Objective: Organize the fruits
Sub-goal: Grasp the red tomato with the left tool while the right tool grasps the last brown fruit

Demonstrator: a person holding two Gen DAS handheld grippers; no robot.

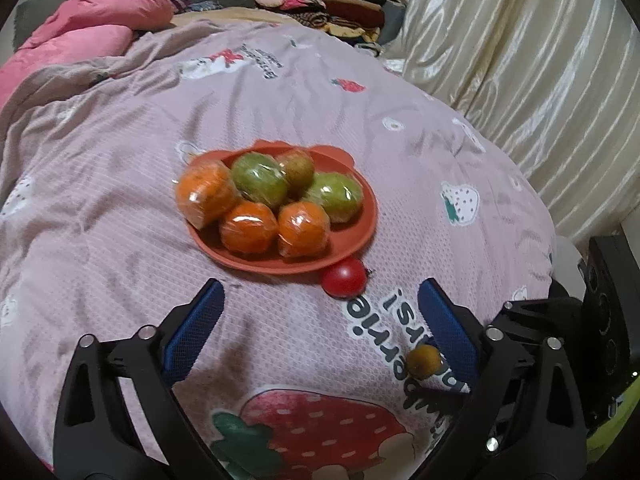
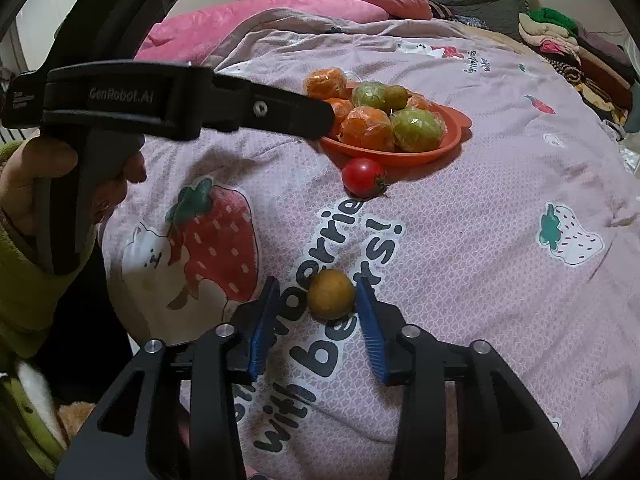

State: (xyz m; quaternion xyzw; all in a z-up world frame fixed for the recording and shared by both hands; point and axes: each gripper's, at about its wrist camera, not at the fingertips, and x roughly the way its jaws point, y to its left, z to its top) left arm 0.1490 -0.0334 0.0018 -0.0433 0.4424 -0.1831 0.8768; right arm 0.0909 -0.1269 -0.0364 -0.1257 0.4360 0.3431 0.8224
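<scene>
Small brown-yellow fruit [image 2: 331, 295] lies on bed quilt [image 2: 480, 208], btwn pads of right hand-held gripper [image 2: 316, 300]; right pad touches, left shows a gap. Tomato [image 2: 363, 177] just beside orange plate [image 2: 448, 144] w/ wrapped fruit. Left hand-held gripper [image 1: 320, 300] wide, empty.

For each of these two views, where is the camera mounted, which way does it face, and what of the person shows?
Left wrist: on the left gripper, facing down the bed at the orange plastic plate; its wide-apart blue fingers show.
Right wrist: on the right gripper, facing the small yellow-brown round fruit between its fingers; a hand in a green sleeve shows.
Shared: plate, fruit, red tomato.
</scene>
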